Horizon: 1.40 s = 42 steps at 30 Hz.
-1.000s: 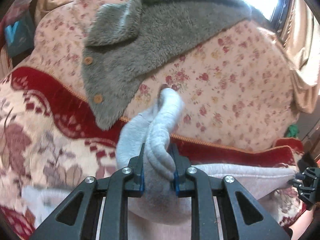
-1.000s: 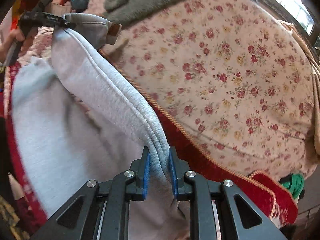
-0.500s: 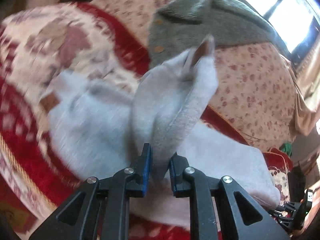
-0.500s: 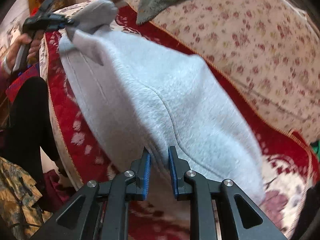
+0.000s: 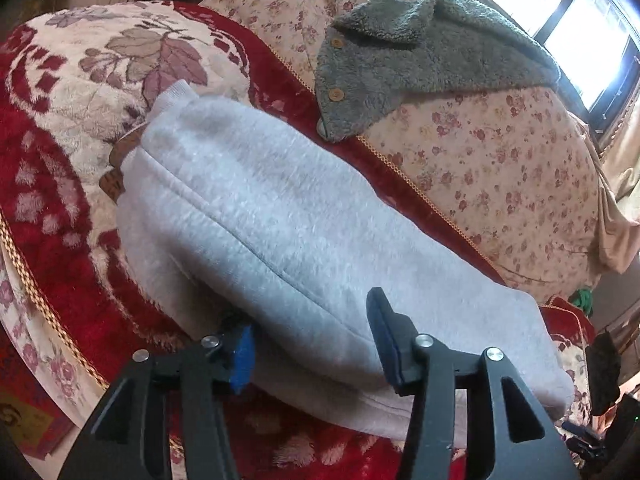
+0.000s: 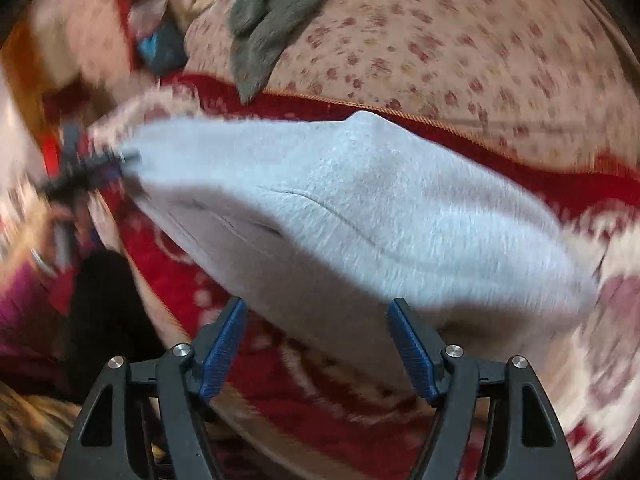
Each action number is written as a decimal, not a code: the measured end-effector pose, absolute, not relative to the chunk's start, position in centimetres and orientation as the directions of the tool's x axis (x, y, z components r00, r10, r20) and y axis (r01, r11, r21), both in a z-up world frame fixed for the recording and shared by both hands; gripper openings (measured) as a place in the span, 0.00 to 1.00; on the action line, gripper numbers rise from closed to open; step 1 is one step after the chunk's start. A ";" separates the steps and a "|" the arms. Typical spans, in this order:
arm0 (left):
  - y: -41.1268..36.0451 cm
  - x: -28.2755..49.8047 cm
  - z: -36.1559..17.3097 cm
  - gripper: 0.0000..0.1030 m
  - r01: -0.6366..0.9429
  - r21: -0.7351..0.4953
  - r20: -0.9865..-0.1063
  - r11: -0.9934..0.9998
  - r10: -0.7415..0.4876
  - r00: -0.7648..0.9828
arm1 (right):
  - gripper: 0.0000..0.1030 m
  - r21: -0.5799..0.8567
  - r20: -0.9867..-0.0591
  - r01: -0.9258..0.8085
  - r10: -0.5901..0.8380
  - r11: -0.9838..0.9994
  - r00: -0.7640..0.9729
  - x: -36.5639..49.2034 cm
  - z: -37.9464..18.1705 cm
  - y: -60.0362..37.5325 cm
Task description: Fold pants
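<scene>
Bedspread [image 5: 72, 128]; both claws opening, pants [image 5: 304, 240] between

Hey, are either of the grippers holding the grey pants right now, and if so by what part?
Neither. The left gripper and right gripper both have their jaws opening, pads clear of the folded grey pants, which lie on the red blanket.

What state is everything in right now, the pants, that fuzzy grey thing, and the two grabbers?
grey pants: folded over, lying on the red patterned blanket, released.
left gripper: jaws opening, pads off the cloth, pants edge between them.
right gripper: jaws opening wide, nothing gripped.
grey fleece garment: draped unfolded over the floral cushion, buttons showing.
</scene>
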<state>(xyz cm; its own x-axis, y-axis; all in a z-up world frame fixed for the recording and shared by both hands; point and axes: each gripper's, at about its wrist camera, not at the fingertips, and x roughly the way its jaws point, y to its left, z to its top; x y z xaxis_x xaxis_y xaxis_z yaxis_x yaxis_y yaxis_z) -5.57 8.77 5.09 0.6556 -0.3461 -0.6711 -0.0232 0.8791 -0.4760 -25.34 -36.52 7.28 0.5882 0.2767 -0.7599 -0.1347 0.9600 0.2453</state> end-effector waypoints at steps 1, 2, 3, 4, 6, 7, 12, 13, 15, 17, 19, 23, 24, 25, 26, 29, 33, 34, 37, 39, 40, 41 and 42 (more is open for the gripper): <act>8.6 -5.5 5.0 0.48 -0.024 -0.481 -0.670 0.877 -0.350 0.654 | 0.75 0.324 -0.750 -0.090 0.314 0.942 0.583 -25.7 6.7 -37.5; 8.6 -5.6 4.9 0.48 -0.025 -0.484 -0.670 0.875 -0.352 0.654 | 0.75 0.359 -0.744 -0.066 0.328 0.931 0.582 -25.9 6.4 -38.0; 8.5 -5.6 4.8 0.48 -0.028 -0.488 -0.670 0.873 -0.354 0.653 | 0.75 0.404 -0.734 -0.031 0.344 0.914 0.586 -26.2 6.0 -38.7; 8.5 -5.7 4.7 0.48 -0.031 -0.493 -0.670 0.870 -0.356 0.651 | 0.75 0.451 -0.717 0.008 0.356 0.893 0.599 -26.4 5.6 -39.6; 8.5 -5.6 4.6 0.50 -0.038 -0.508 -0.668 0.861 -0.365 0.648 | 0.75 0.566 -0.654 0.073 0.394 0.821 0.646 -26.9 5.2 -41.6; 8.4 -5.6 4.6 0.52 -0.039 -0.515 -0.666 0.856 -0.372 0.647 | 0.78 0.629 -0.610 0.090 0.418 0.772 0.673 -27.1 5.0 -42.6; 7.6 -5.2 4.5 0.55 -0.049 -0.508 -0.682 0.860 -0.367 0.633 | 0.91 0.830 -0.453 0.176 0.455 0.529 0.767 -26.9 2.7 -46.5; 7.4 -5.1 4.4 0.55 -0.052 -0.506 -0.686 0.861 -0.366 0.629 | 0.90 0.831 -0.460 0.200 0.442 0.518 0.770 -26.4 2.2 -47.0; 6.9 -4.8 4.3 0.55 -0.055 -0.499 -0.695 0.865 -0.362 0.621 | 0.90 0.846 -0.478 0.268 0.430 0.461 0.766 -25.7 0.9 -47.8; 6.4 -4.7 4.2 0.55 -0.047 -0.486 -0.703 0.872 -0.359 0.614 | 0.87 0.869 -0.454 0.272 0.449 0.412 0.769 -25.0 0.0 -48.3; 5.9 -4.5 4.3 0.44 -0.038 -0.454 -0.715 0.890 -0.338 0.611 | 0.34 0.863 -0.459 0.275 0.431 0.423 0.777 -24.5 -0.2 -48.9; 6.2 -4.4 5.3 0.19 -0.035 -0.450 -0.707 0.892 -0.332 0.624 | 0.21 0.876 -0.420 0.233 0.429 0.423 0.800 -24.9 0.4 -50.1; 6.5 -4.6 5.8 0.18 -0.025 -0.471 -0.694 0.882 -0.352 0.628 | 0.21 0.864 -0.422 0.215 0.422 0.455 0.803 -25.2 1.3 -49.9; 6.7 -4.8 6.1 0.18 -0.014 -0.482 -0.684 0.876 -0.366 0.631 | 0.20 0.854 -0.421 0.197 0.416 0.482 0.806 -25.5 2.2 -49.6; 6.8 -5.1 6.7 0.18 0.007 -0.493 -0.668 0.870 -0.384 0.637 | 0.19 0.848 -0.413 0.176 0.415 0.500 0.811 -25.8 2.9 -49.4; 6.4 -6.1 7.8 0.18 0.057 -0.492 -0.643 0.869 -0.407 0.649 | 0.16 0.823 -0.378 0.109 0.394 0.557 0.838 -27.4 5.9 -49.3; 6.4 -6.9 7.3 0.18 0.076 -0.480 -0.651 0.874 -0.412 0.637 | 0.16 0.770 -0.414 0.092 0.384 0.631 0.825 -29.1 8.0 -48.2; 6.5 -7.0 6.9 0.18 0.068 -0.481 -0.657 0.874 -0.410 0.632 | 0.16 0.757 -0.430 0.097 0.381 0.646 0.819 -29.6 7.9 -47.8; 7.1 -7.1 5.0 0.18 0.028 -0.481 -0.687 0.876 -0.396 0.610 | 0.16 0.748 -0.463 0.116 0.389 0.653 0.796 -30.9 6.3 -47.1; 7.5 -7.0 3.9 0.18 0.004 -0.474 -0.704 0.881 -0.382 0.598 | 0.16 0.747 -0.497 0.152 0.393 0.647 0.774 -31.7 4.1 -46.8; 7.6 -6.9 3.4 0.18 -0.008 -0.474 -0.711 0.881 -0.377 0.594 | 0.16 0.737 -0.524 0.179 0.384 0.651 0.761 -31.8 2.9 -46.8; 7.6 -6.9 3.0 0.18 -0.018 -0.478 -0.715 0.878 -0.377 0.589 | 0.16 0.717 -0.567 0.226 0.362 0.659 0.740 -31.6 1.4 -46.9; 7.6 -6.8 2.7 0.18 -0.025 -0.480 -0.717 0.877 -0.376 0.587 | 0.16 0.715 -0.581 0.249 0.358 0.653 0.731 -31.4 0.4 -47.1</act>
<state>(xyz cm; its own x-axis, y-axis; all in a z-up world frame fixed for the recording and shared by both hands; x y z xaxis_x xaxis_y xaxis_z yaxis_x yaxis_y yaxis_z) -6.83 7.60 2.67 0.5868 -0.3757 -0.7173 -0.0251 0.8770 -0.4799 -31.35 -47.12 0.42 0.7313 0.3576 -0.5808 0.2489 0.6529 0.7154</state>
